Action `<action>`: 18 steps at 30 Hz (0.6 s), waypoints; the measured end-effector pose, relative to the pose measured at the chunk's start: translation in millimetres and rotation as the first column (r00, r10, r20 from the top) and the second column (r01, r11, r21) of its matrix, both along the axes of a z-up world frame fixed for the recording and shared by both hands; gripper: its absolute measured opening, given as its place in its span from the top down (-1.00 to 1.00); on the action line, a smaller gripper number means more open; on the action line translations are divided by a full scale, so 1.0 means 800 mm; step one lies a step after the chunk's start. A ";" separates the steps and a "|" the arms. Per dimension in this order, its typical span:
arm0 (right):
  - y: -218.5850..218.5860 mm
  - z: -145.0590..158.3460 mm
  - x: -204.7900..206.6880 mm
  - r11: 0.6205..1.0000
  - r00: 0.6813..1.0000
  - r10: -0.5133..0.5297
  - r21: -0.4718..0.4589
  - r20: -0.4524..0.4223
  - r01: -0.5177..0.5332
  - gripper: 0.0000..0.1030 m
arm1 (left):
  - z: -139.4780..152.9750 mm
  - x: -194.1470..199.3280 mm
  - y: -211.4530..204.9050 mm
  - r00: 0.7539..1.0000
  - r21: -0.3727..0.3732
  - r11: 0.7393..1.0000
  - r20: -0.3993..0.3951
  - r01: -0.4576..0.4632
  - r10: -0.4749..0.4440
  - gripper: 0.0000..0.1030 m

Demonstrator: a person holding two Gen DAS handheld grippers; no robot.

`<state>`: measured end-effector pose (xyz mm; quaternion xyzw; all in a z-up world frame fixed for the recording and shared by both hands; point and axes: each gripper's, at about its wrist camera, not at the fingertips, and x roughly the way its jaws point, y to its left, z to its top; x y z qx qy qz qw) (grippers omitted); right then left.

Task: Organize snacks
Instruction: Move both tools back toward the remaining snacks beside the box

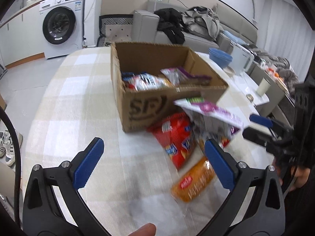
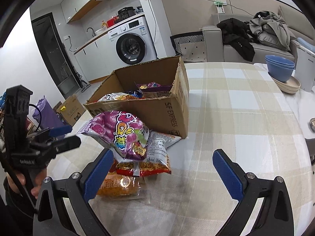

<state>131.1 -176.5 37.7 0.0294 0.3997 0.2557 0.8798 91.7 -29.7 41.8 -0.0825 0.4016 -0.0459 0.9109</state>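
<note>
Right wrist view: purple snack bag [image 2: 120,135] rests against the wide-open right gripper's [image 2: 163,169] left finger; left gripper [image 1: 153,162] open, empty; bag blurred.

The left gripper [image 1: 153,153] points forward and down, its 2 blue-padded fingers [image 1: 88,163] spread wide with nothing between them. A fingertip of the left hand [image 1: 143,230] shows at the bottom edge of its own view, and from the right wrist view the same hand [image 2: 37,182] wraps the black handle low at the left. The right gripper [image 2: 163,167] is tilted down too, jaws standing wide apart, the pads [image 2: 226,175] pressing on nothing. The right hand [image 1: 295,177] grips its handle at the far right of the left wrist view, inside a dark sleeve.
</note>
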 end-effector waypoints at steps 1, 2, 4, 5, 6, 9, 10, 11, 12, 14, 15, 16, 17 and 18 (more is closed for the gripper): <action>-0.001 -0.001 -0.002 1.000 1.000 0.000 -0.002 -0.002 0.000 -0.99 | -0.005 -0.004 -0.004 1.000 0.002 1.000 -0.008 0.015 -0.015 -0.97; -0.001 -0.002 -0.003 1.000 1.000 -0.001 -0.002 -0.004 0.001 -0.99 | -0.009 -0.008 -0.007 1.000 0.004 1.000 -0.014 0.025 -0.025 -0.97; -0.001 -0.004 -0.004 1.000 1.000 -0.003 -0.005 -0.006 0.003 -0.99 | -0.016 -0.010 -0.012 0.999 0.006 0.999 -0.033 0.042 -0.042 -0.97; -0.001 -0.006 -0.005 1.000 1.000 -0.004 -0.009 -0.008 0.004 -0.99 | -0.020 -0.011 -0.013 0.998 0.006 0.999 -0.039 0.047 -0.046 -0.97; -0.001 -0.006 -0.006 1.000 1.000 -0.005 -0.010 -0.010 0.005 -0.99 | -0.024 -0.013 -0.015 0.998 0.007 0.999 -0.048 0.053 -0.052 -0.97; -0.002 -0.010 -0.010 1.000 1.000 -0.006 -0.012 -0.019 0.006 -0.99 | -0.035 -0.016 -0.021 0.996 0.007 0.998 -0.066 0.065 -0.064 -0.97; -0.002 -0.011 -0.011 1.000 1.000 -0.005 -0.013 -0.021 0.005 -0.99 | -0.039 -0.018 -0.023 0.995 0.001 0.997 -0.072 0.071 -0.071 -0.97; -0.002 -0.012 -0.012 1.000 1.000 -0.005 -0.015 -0.024 0.005 -0.99 | -0.042 -0.018 -0.026 0.994 -0.001 0.997 -0.078 0.077 -0.077 -0.97; -0.001 -0.013 -0.013 1.000 1.000 -0.005 -0.018 -0.027 0.005 -0.99 | -0.045 -0.018 -0.028 0.992 -0.002 0.996 -0.087 0.087 -0.087 -0.97; -0.001 -0.015 -0.014 1.000 0.999 -0.005 -0.020 -0.032 0.005 -0.99 | -0.051 -0.019 -0.035 0.989 0.001 0.994 -0.097 0.111 -0.111 -0.97; -0.001 -0.016 -0.014 1.000 0.999 -0.005 -0.021 -0.034 0.004 -0.99 | -0.054 -0.019 -0.039 0.987 0.003 0.992 -0.102 0.126 -0.125 -0.97; -0.001 -0.016 -0.015 1.000 0.999 -0.005 -0.023 -0.036 0.004 -0.99 | -0.057 -0.020 -0.042 0.984 0.005 0.990 -0.110 0.142 -0.140 -0.97; 0.000 -0.017 -0.014 1.000 0.999 -0.005 -0.025 -0.039 0.004 -0.99 | -0.061 -0.020 -0.044 0.982 0.008 0.988 -0.118 0.152 -0.150 -0.97; 0.000 -0.018 -0.014 1.000 0.999 -0.006 -0.026 -0.041 0.005 -0.99 | -0.065 -0.020 -0.050 0.978 0.016 0.985 -0.126 0.169 -0.166 -0.97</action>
